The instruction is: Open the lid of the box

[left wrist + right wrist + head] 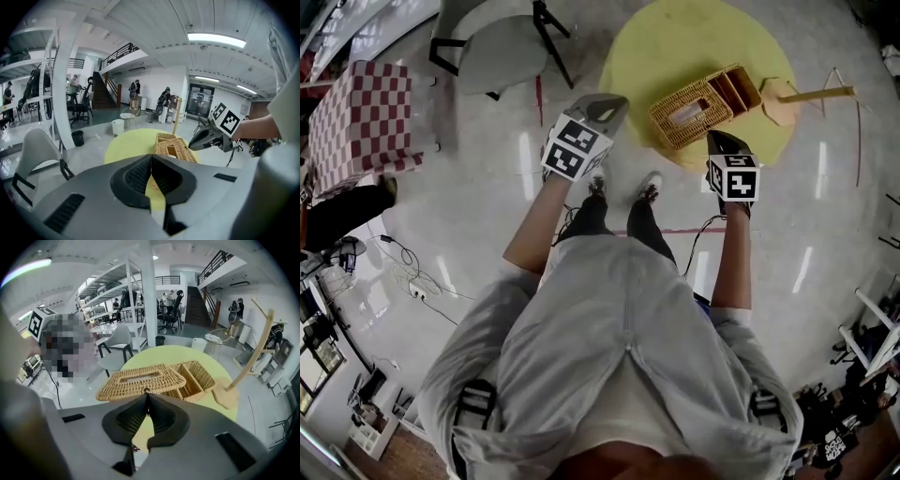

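On the near side of the tan, oblong woven-wicker box (698,111), the grey right gripper (146,399) with its black-and-white marker cube points at the middle of the front edge. Its black-padded jaws are pressed together with nothing between them, and their tips sit just below a small dark loop (146,390) on the rim of the flat wicker lid (140,379). Whether the tips touch the rim I cannot tell. Left of the box and well apart from it, the matching grey left gripper (151,161) is held in the air. Its jaws are likewise closed and empty, and it is aimed towards the box. The lid, which has a long slot in its top, lies fully down over the box's left part; an open divided compartment (199,371) takes up the right part. The box rests near the front edge of a round pale-yellow table (647,56). To do this step well, I judge the right jaws should part only slightly, close on the front rim at the loop, and then rise in an arc towards the far side, where the hinge probably is, though it does not show. Wicker is light, so the whole box may tip or slide along with the lid; resting the left gripper on the open compartment's wall would likely steady it. Just right of the box stands a pale wooden stand (243,376) with a slanted rod, which the swing should avoid. Beyond the box to the left, off the table, is a light-grey shell chair (492,52) with black legs.
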